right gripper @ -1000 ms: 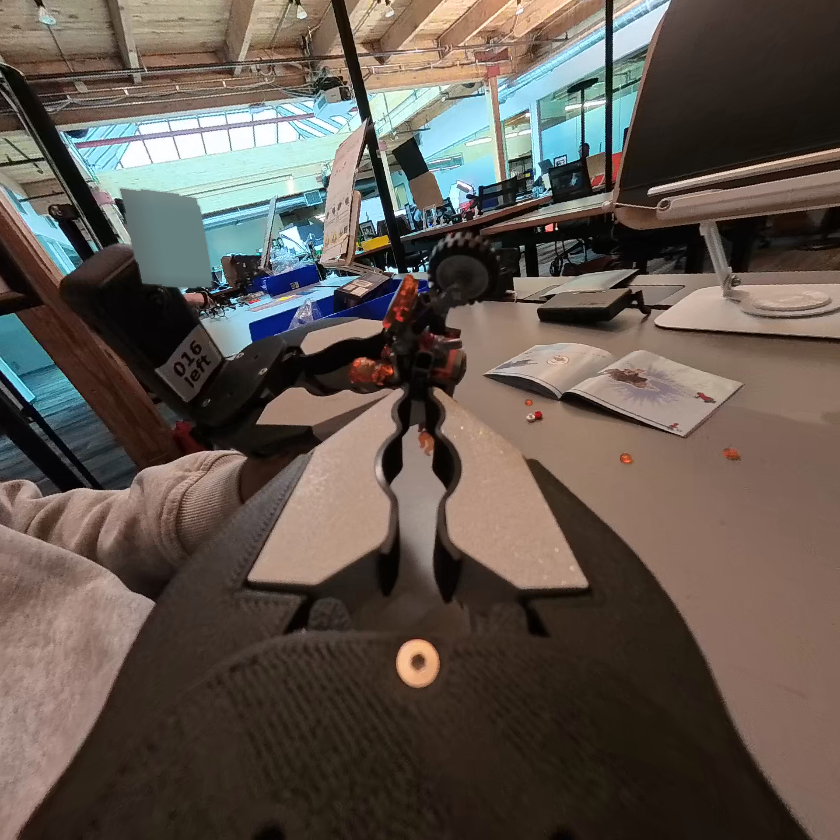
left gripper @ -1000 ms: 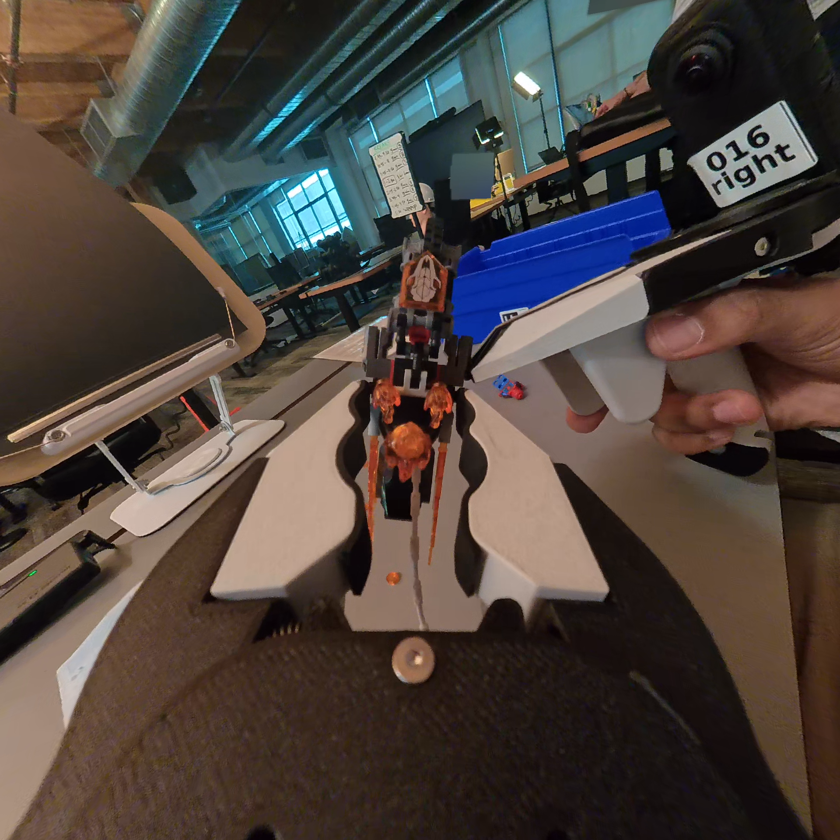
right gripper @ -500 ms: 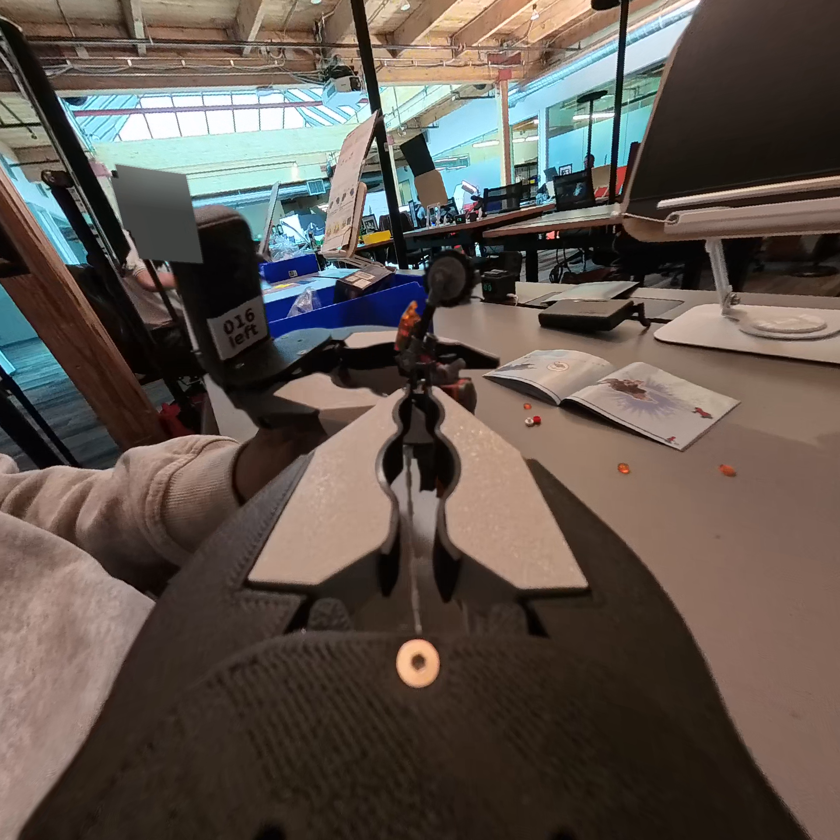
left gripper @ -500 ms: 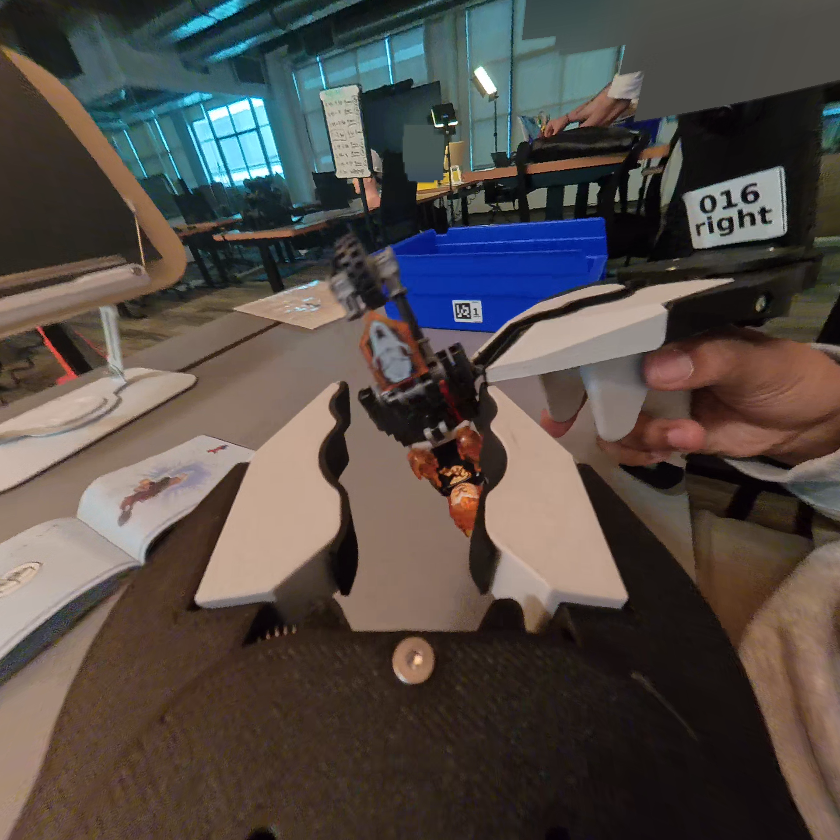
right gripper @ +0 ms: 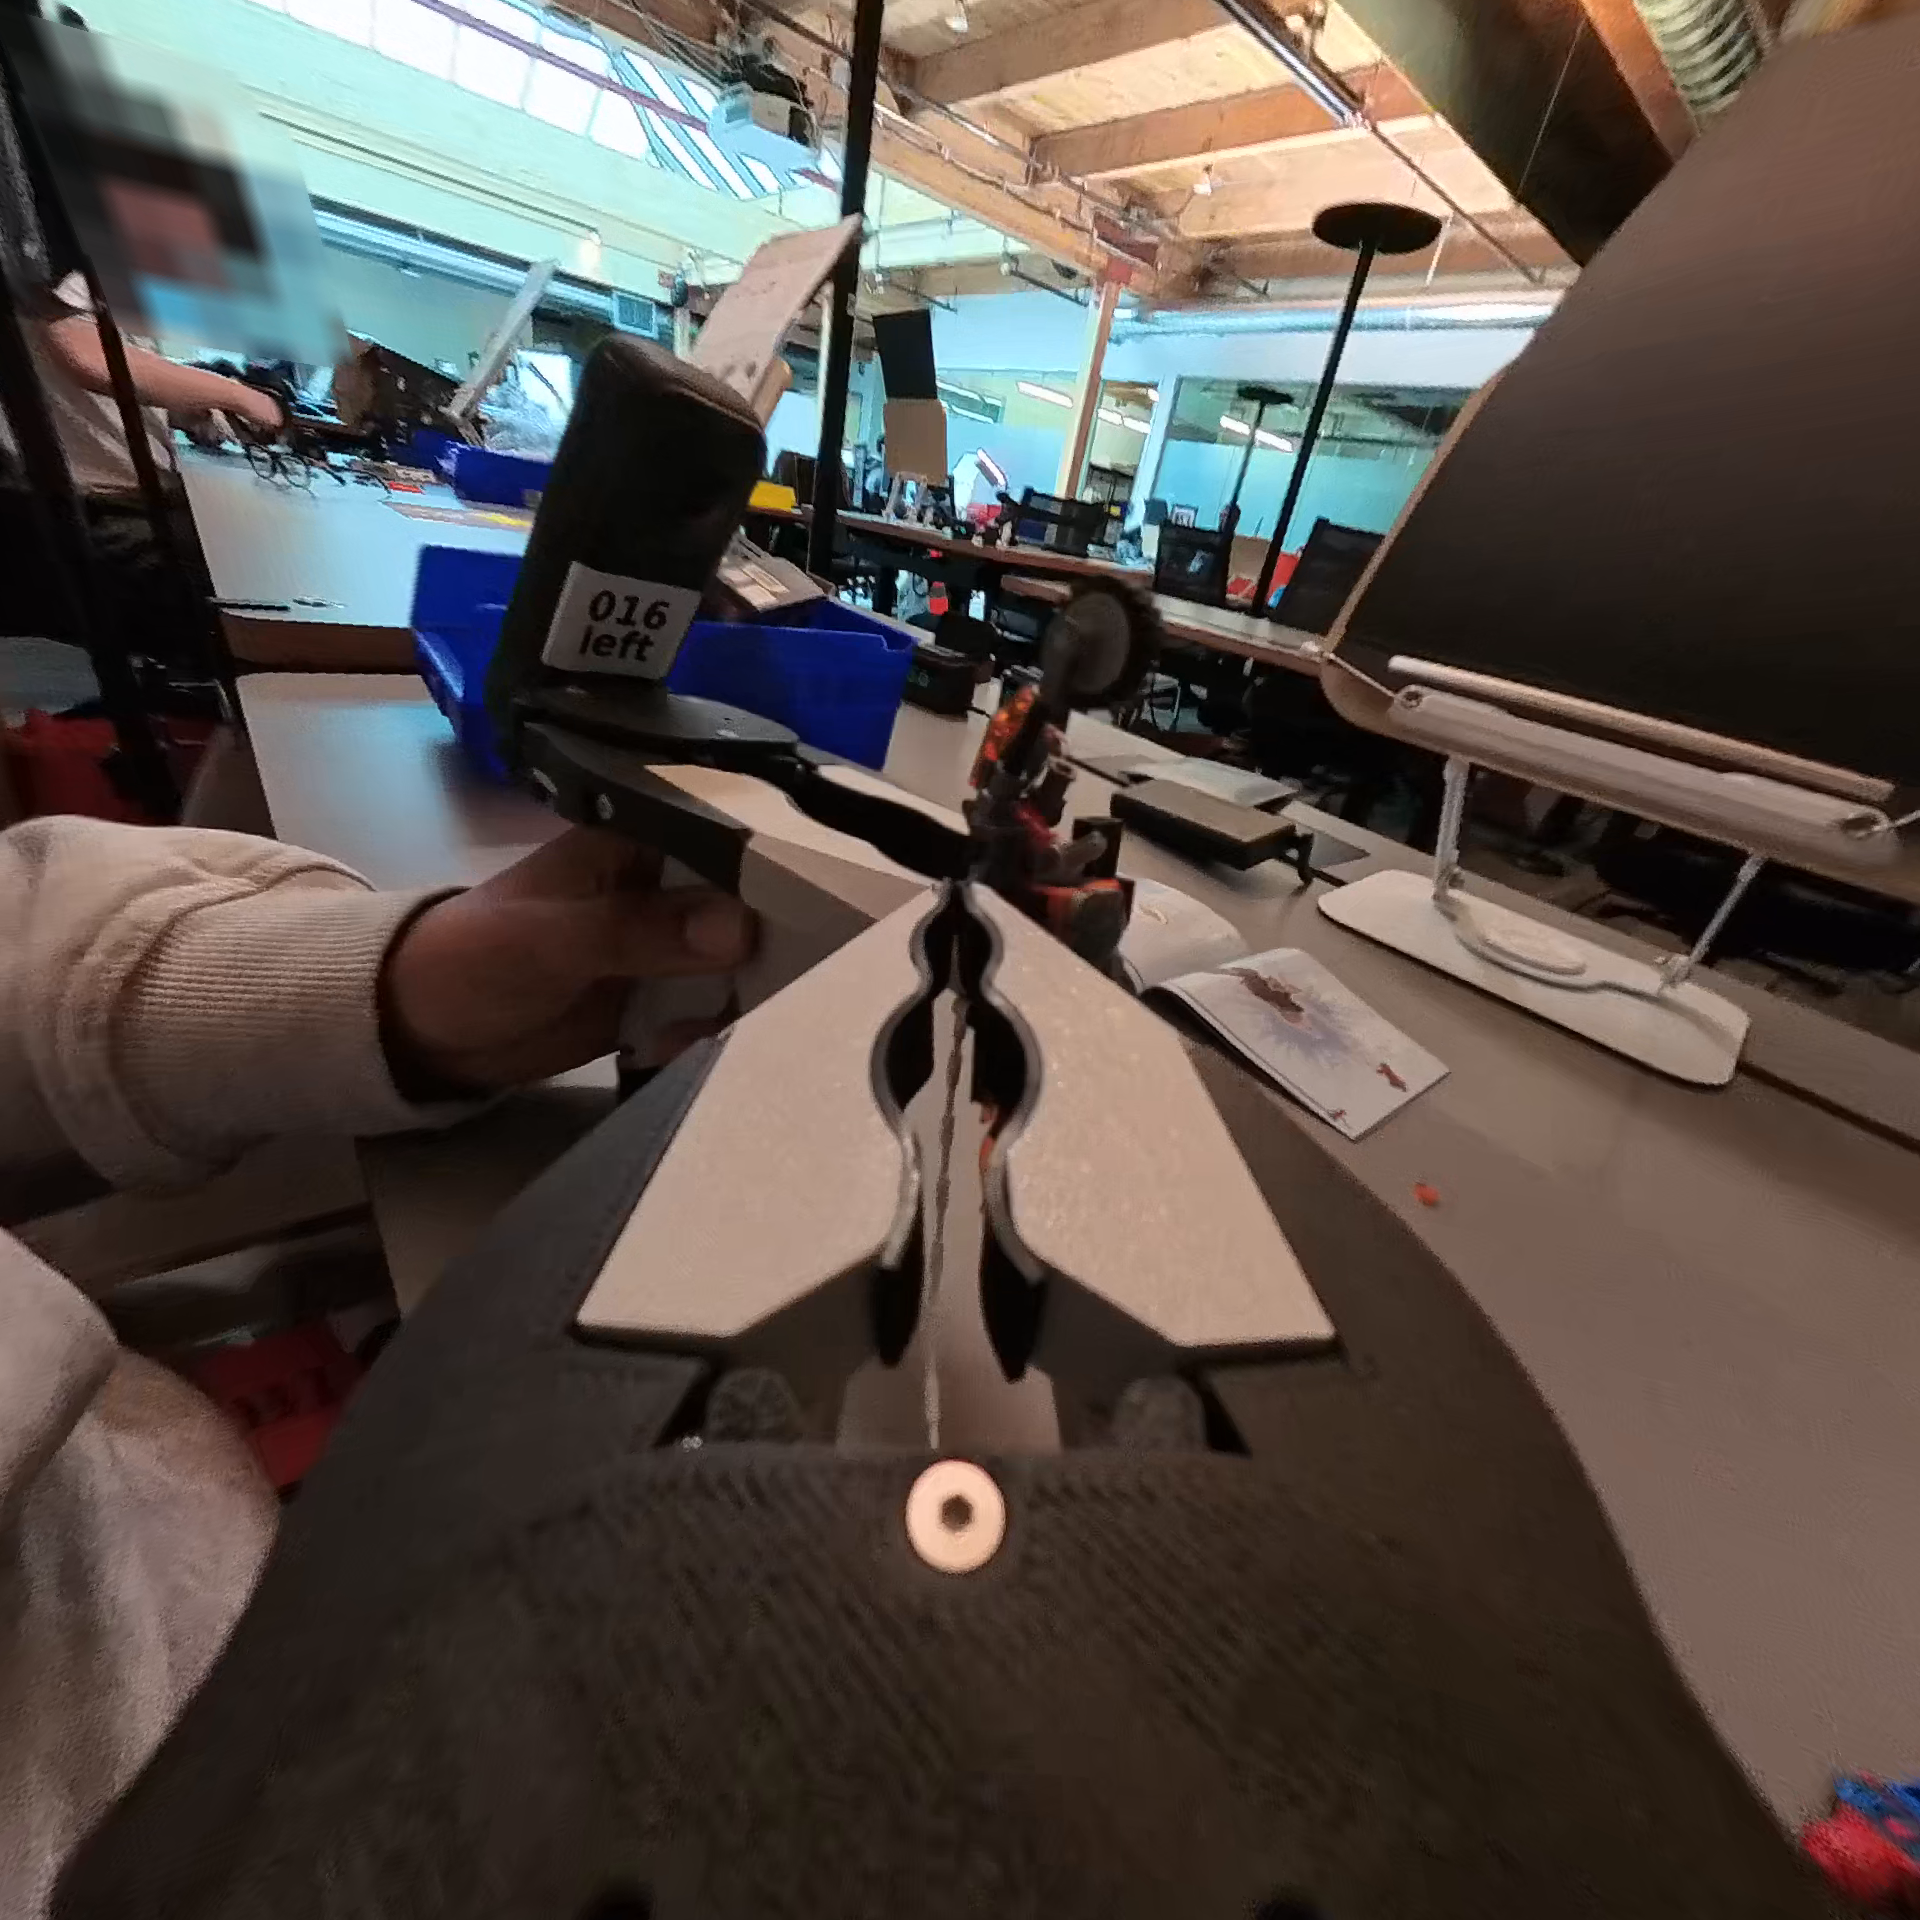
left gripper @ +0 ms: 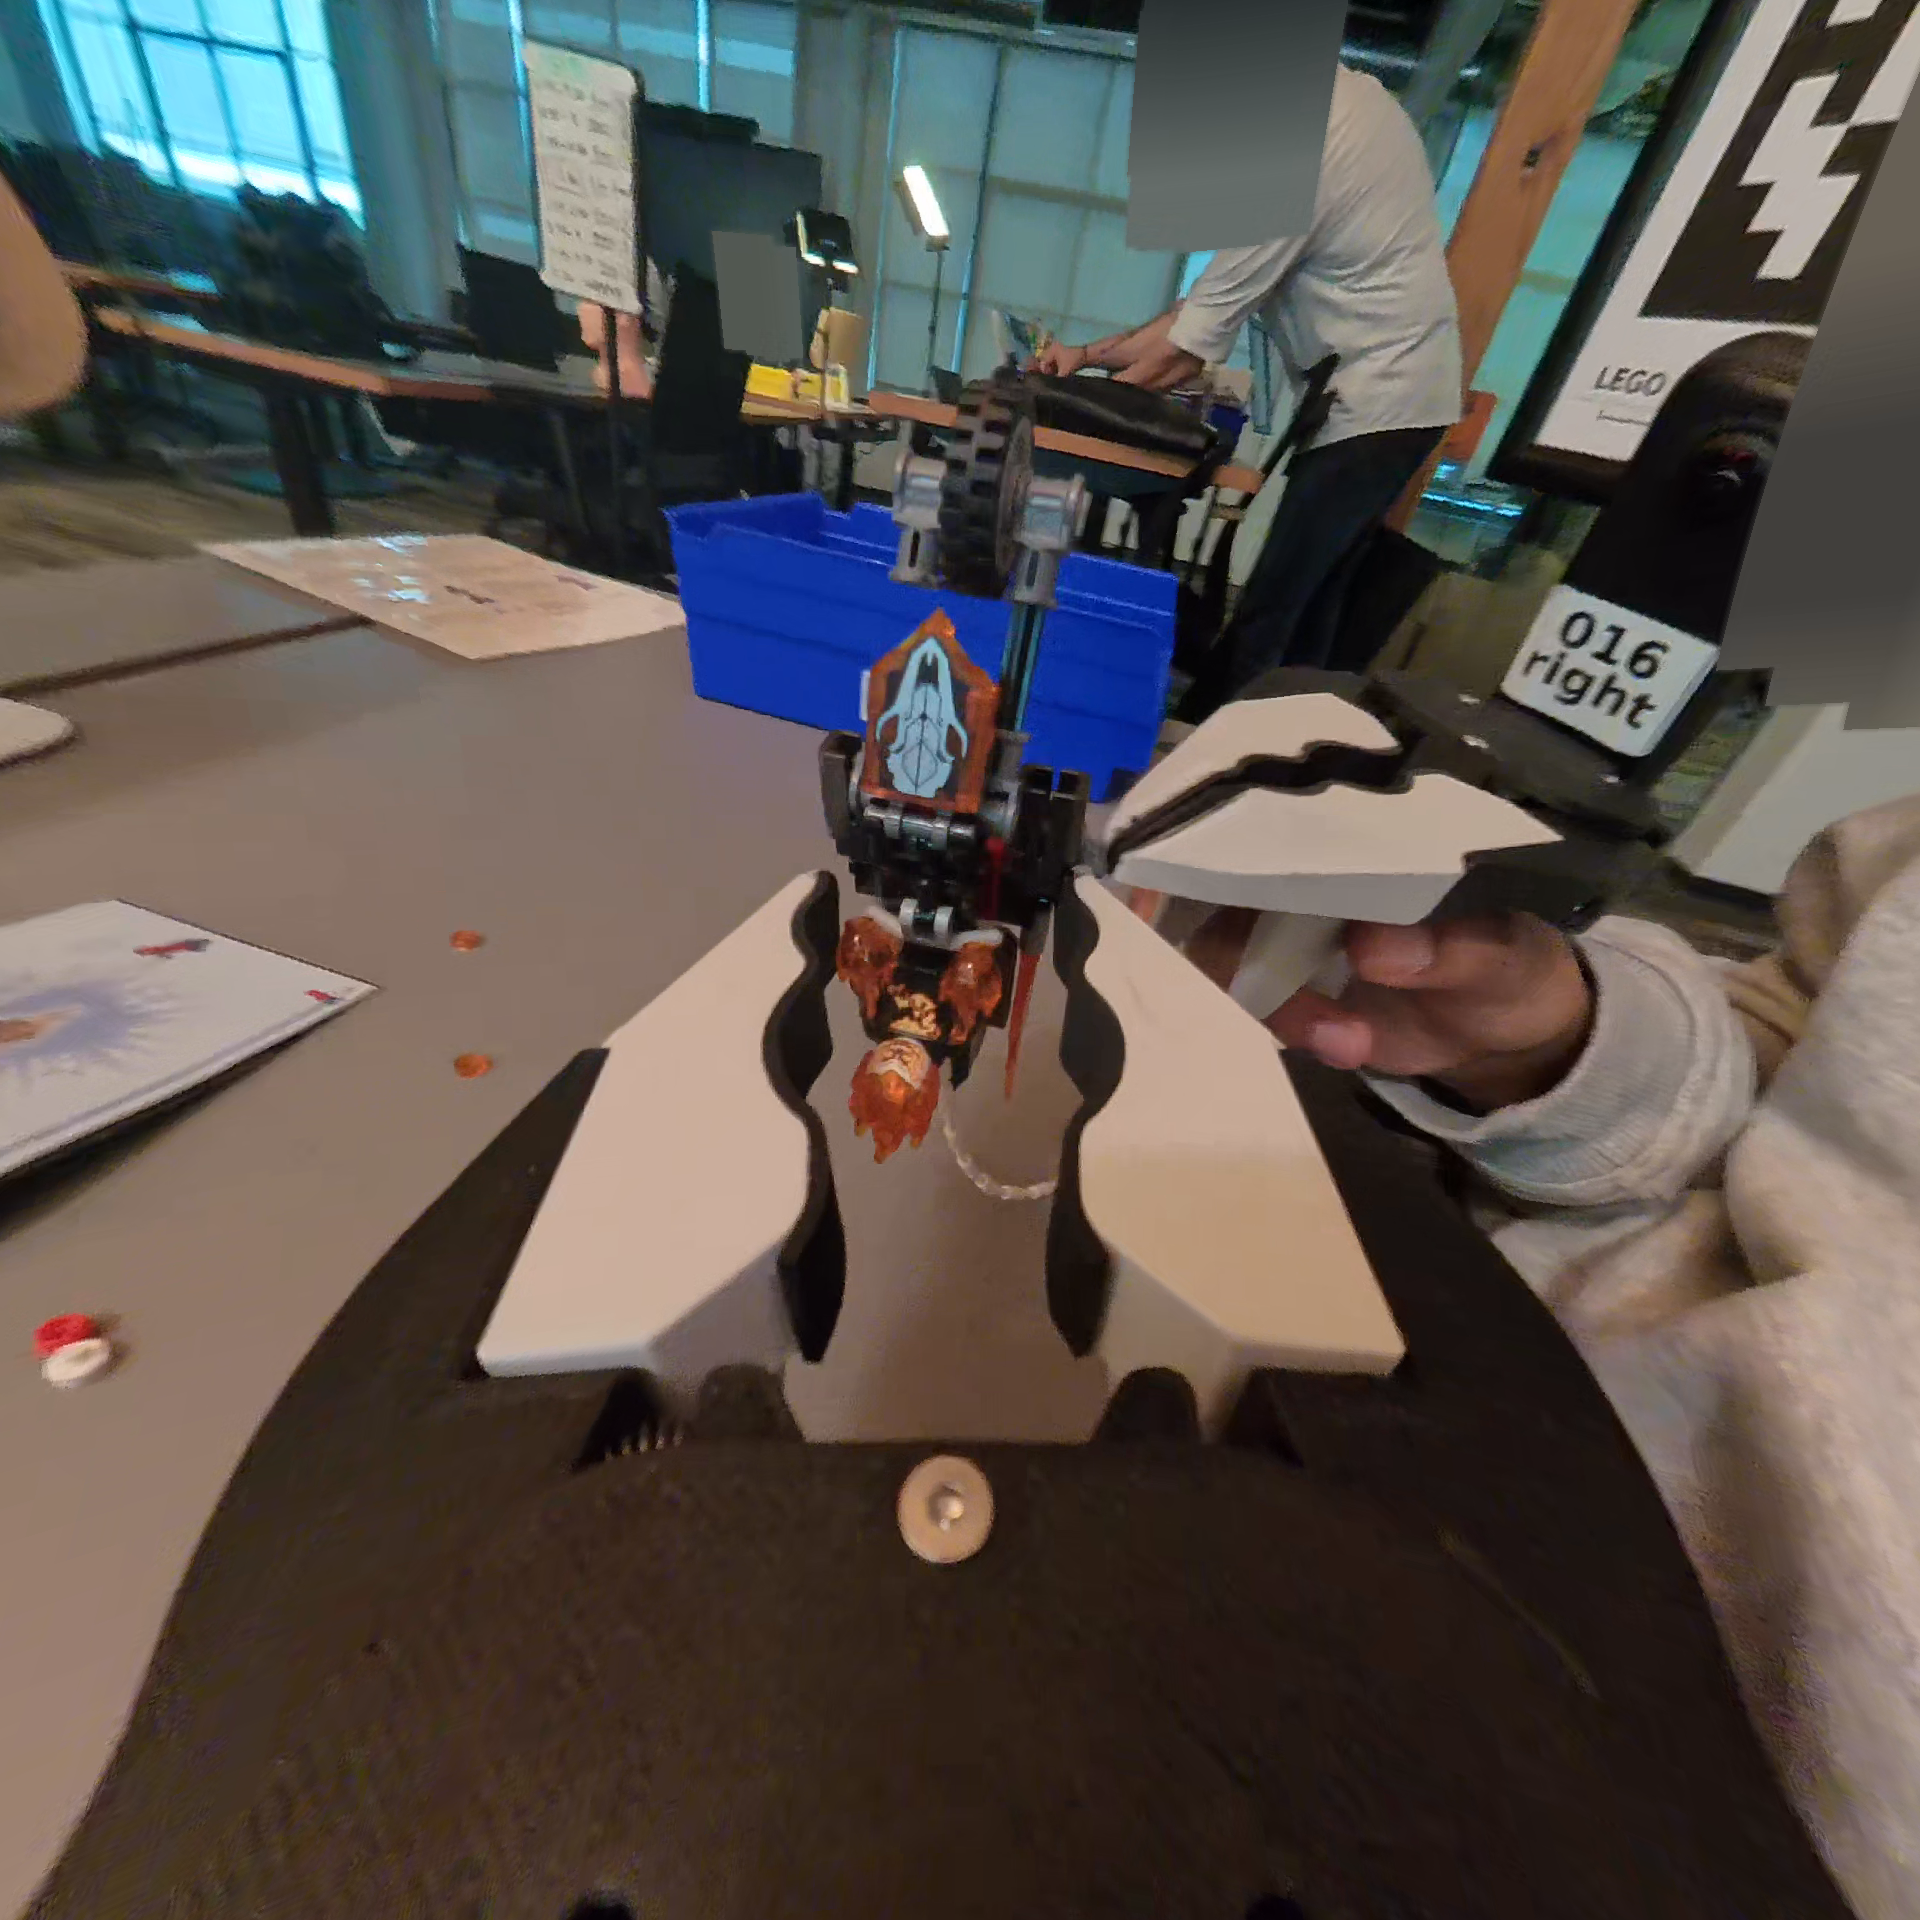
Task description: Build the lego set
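The lego model (left gripper: 951, 831) is black with an orange shield, a black wheel on top and an orange flame figure hanging below. My left gripper (left gripper: 945, 894) is shut on its black body and holds it upright above the table. My right gripper (left gripper: 1117, 836) comes in from the right with its tips against the model's right side. In the right wrist view my right gripper (right gripper: 958, 891) is shut, its tips at the model (right gripper: 1023, 821). A thin chain (right gripper: 943, 1143) from the model runs between its fingers. The left gripper (right gripper: 935, 847) reaches in from the left.
A blue bin (left gripper: 790, 613) stands behind the model. An open booklet (left gripper: 125, 1018) lies at the left, with orange studs (left gripper: 471, 1065) and a red and white piece (left gripper: 68, 1345) near it. A monitor stand (right gripper: 1538, 966) and a black box (right gripper: 1205, 821) are at the right.
Half a second ago my left gripper was open with the model tilted beside its right finger. Now it is shut on the model, which stands upright, wheel on top. Both views swung left.
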A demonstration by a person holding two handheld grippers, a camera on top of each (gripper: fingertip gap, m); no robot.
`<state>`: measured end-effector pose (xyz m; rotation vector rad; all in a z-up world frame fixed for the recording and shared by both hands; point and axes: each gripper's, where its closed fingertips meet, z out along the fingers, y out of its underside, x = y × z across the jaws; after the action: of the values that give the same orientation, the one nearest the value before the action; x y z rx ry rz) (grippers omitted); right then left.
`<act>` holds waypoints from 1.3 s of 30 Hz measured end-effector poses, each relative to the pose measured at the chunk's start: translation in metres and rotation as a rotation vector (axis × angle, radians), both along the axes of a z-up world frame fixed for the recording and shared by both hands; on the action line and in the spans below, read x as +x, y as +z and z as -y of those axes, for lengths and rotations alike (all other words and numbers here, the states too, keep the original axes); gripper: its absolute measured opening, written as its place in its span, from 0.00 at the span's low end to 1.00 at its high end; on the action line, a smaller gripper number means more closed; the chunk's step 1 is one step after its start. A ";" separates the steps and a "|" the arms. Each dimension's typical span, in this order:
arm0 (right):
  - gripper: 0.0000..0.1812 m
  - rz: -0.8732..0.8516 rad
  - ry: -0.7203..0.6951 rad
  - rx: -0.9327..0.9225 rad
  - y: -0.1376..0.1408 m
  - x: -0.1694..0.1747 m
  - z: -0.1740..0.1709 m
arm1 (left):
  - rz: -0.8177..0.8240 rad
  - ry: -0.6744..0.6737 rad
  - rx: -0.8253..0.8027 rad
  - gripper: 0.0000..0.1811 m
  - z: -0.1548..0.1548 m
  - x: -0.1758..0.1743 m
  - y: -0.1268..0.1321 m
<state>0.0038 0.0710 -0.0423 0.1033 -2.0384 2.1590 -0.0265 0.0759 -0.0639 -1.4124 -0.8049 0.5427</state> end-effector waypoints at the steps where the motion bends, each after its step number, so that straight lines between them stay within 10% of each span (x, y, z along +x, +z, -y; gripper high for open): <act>1: 0.00 -0.006 0.007 -0.013 0.002 0.002 -0.001 | -0.021 0.028 -0.017 0.22 0.004 -0.001 0.001; 15: 0.15 0.142 0.079 -0.112 0.014 -0.012 -0.015 | -0.072 0.021 -0.093 0.19 -0.002 0.003 0.002; 25: 0.33 0.243 0.317 -0.077 -0.001 -0.005 -0.030 | -0.051 -0.278 -0.024 0.19 -0.037 0.029 0.002; 39: 0.27 0.269 0.439 0.050 -0.014 0.007 -0.040 | -0.021 -0.396 0.045 0.19 -0.046 0.041 0.005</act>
<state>0.0113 0.1112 -0.0561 0.3096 -2.4066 2.4890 0.0146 0.1219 -0.0594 -1.4732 -0.4974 0.2321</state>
